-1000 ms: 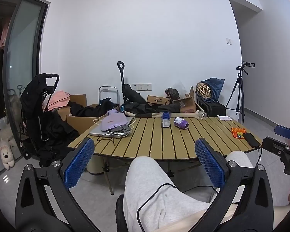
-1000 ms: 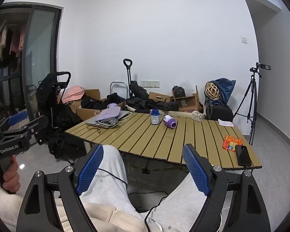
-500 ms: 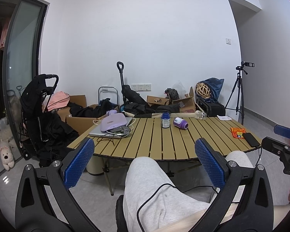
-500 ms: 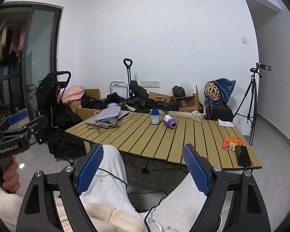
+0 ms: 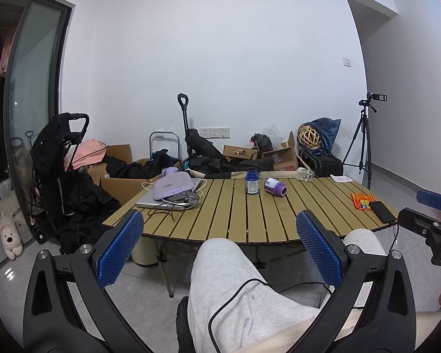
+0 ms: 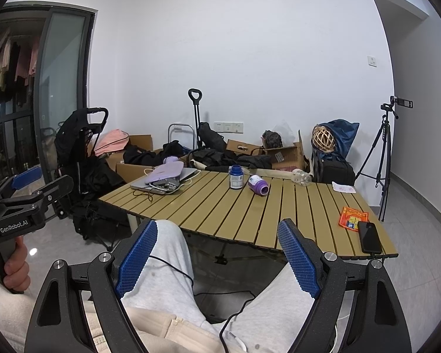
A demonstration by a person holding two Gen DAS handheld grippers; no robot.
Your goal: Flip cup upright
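A purple cup point(image 5: 275, 186) lies on its side on the far part of the slatted wooden table point(image 5: 250, 220); it also shows in the right wrist view point(image 6: 258, 184). A blue-capped jar point(image 5: 252, 182) stands upright just left of it. My left gripper point(image 5: 220, 247) is open and empty, held over my lap well short of the table. My right gripper point(image 6: 217, 261) is open and empty too, low over my legs in front of the table's near edge point(image 6: 250, 241).
A laptop with a purple bag and cables point(image 5: 173, 191) lies at the table's left. A phone point(image 6: 369, 236) and an orange packet point(image 6: 352, 217) lie at its right front corner. A clear bottle point(image 6: 301, 176) lies at the far edge. Boxes, bags, a stroller and a tripod stand behind.
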